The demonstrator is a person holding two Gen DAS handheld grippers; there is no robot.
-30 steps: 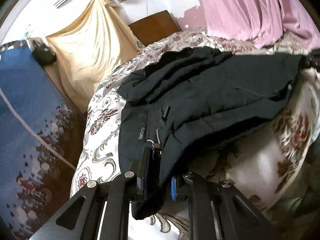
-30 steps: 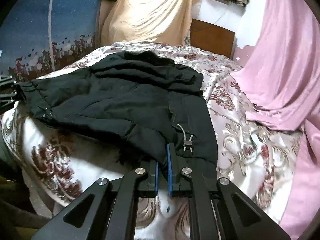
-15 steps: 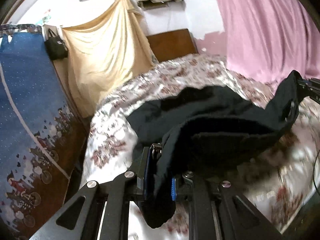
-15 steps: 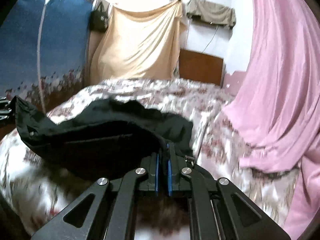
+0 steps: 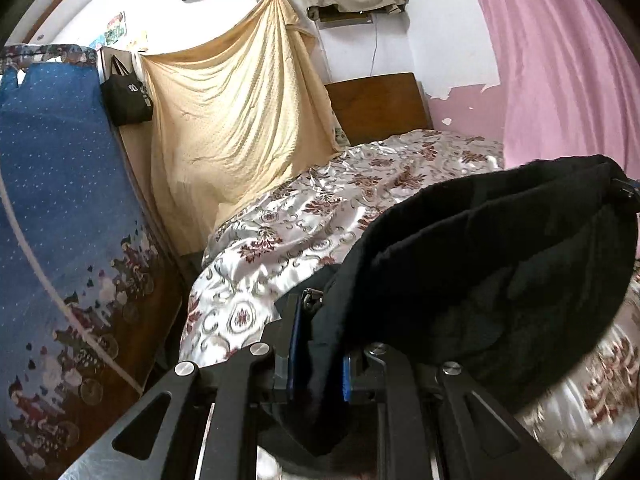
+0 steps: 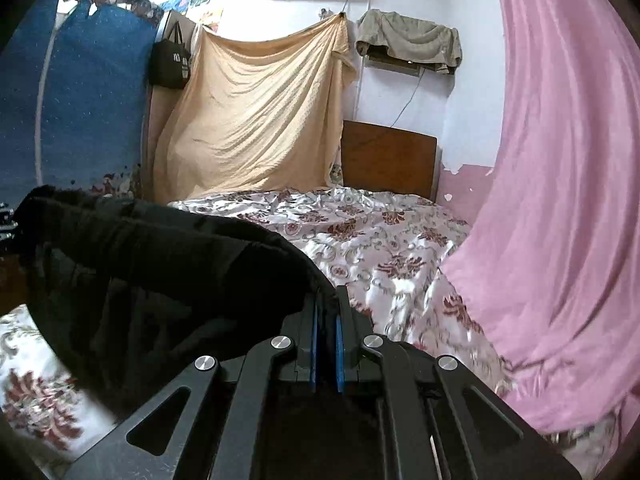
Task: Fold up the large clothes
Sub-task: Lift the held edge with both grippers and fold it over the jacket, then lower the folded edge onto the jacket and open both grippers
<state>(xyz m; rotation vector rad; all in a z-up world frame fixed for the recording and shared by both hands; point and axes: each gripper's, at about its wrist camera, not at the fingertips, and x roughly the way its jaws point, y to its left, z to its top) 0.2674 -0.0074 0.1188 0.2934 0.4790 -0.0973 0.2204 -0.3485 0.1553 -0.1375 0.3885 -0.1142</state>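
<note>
A large black garment [image 5: 500, 280] hangs in the air between the two grippers, sagging in the middle above the flowered bedspread [image 5: 320, 216]. My left gripper [image 5: 320, 344] is shut on one corner of it, thick black cloth bunched between the blue pads. The right gripper [image 6: 327, 320] is shut on the opposite corner of the black garment [image 6: 160, 272], its blue pads almost together with a thin edge of cloth pinched between them. The other gripper shows at the far edge of each view, the right one [image 5: 626, 188] and the left one [image 6: 6, 216].
The bed's flowered cover [image 6: 380, 240] stretches to a wooden headboard [image 6: 388, 160]. A pink curtain [image 6: 560, 180] hangs along the right, a blue patterned cloth [image 5: 52, 220] on the left, a beige sheet [image 5: 240, 128] on the back wall, with a black bag [image 5: 126, 98] beside it.
Both grippers rose and moved forward over the bed, lifting the black garment off the bedspread where it lay spread. Both grips stayed shut.
</note>
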